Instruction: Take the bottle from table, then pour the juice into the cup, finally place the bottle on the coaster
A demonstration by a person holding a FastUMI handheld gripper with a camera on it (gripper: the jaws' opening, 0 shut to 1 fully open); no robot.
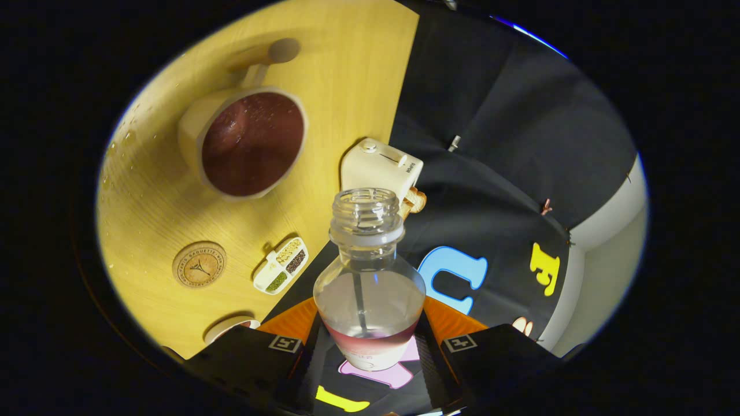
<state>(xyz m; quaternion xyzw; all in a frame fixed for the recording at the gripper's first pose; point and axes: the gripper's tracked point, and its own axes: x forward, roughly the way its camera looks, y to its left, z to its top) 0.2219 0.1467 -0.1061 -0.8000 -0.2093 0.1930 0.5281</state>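
One gripper (370, 346), two fingers (254, 352), both pressed on one uncapped clear bottle (369, 283) holding a little red juice. One cream cup (245, 144) full of dark red juice, one handle. One round wooden coaster (199, 264) on one yellow wooden table (347, 75). One small divided dish (281, 264), four compartments of seeds. One cream box-shaped item (380, 167) beyond the bottle's mouth, kind unclear. One partly hidden round object (228, 326) beside the left finger. Several water droplets (128, 137) near the cup.
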